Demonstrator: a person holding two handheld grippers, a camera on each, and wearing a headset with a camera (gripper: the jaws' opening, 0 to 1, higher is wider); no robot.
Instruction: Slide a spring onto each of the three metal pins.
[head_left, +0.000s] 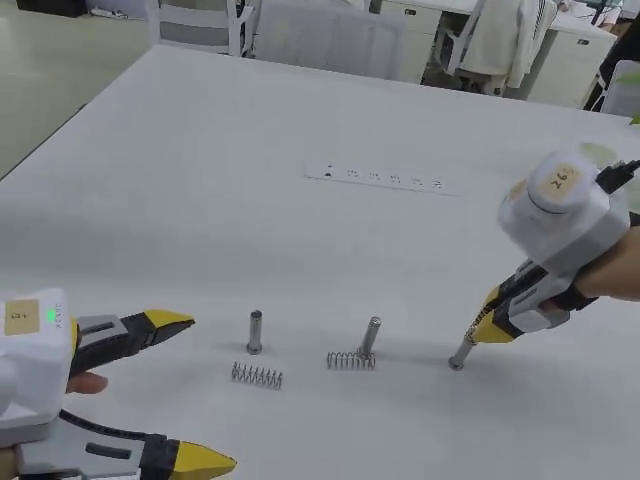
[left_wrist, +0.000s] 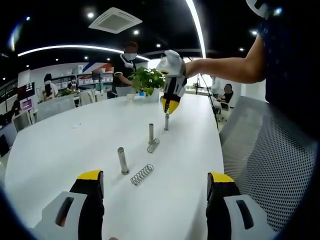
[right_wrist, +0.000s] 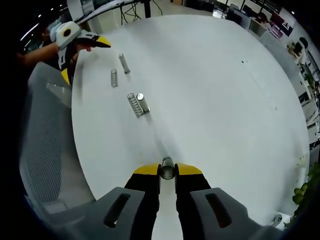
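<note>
Right gripper view: my right claw (right_wrist: 167, 174) was nearly closed, pinching a spring (right_wrist: 168, 166), a pin (head_left: 458, 356) just beneath its tips. My left claw (left_wrist: 155, 176) gaped empty; two pins (left_wrist: 121, 160) (left_wrist: 151, 133) and two loose springs (left_wrist: 142, 174) (left_wrist: 153, 145) were ahead.

In the head view the top of the right pin (head_left: 459, 356) is hidden by the tips of the right gripper (head_left: 482, 332), the left gripper (head_left: 211, 392) is cut off by the left and bottom edges, and in the right gripper view that pin is covered by the spring (right_wrist: 168, 170).
</note>
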